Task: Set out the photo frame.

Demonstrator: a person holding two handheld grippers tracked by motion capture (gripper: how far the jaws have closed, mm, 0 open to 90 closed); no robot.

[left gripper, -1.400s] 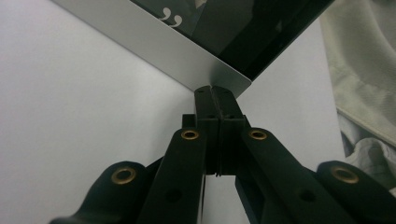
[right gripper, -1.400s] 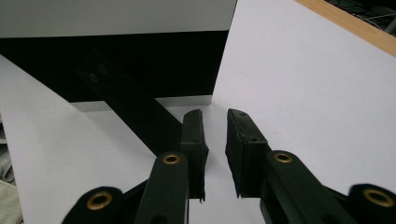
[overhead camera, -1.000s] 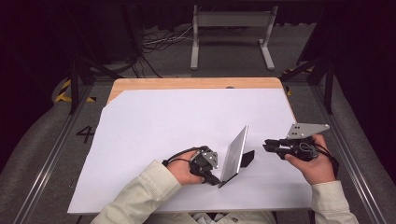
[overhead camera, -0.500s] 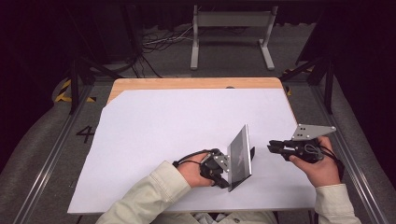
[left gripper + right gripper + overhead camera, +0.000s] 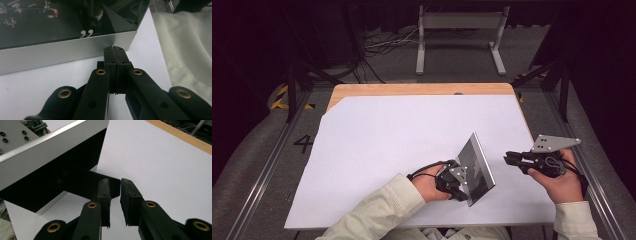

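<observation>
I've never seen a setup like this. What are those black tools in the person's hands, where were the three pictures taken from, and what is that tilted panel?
A person sits at a table covered with a white sheet and holds a hand-worked two-jaw tool in each hand. One picture looks down from above; the other two come from small cameras riding on the tools, looking along their black jaws. The left gripper has its jaws shut, their tips at the silver edge of a photo frame with a dark glossy front, which stands tilted on the sheet. The right gripper sits beside the frame's black back stand, jaws slightly apart, gripping nothing.
</observation>
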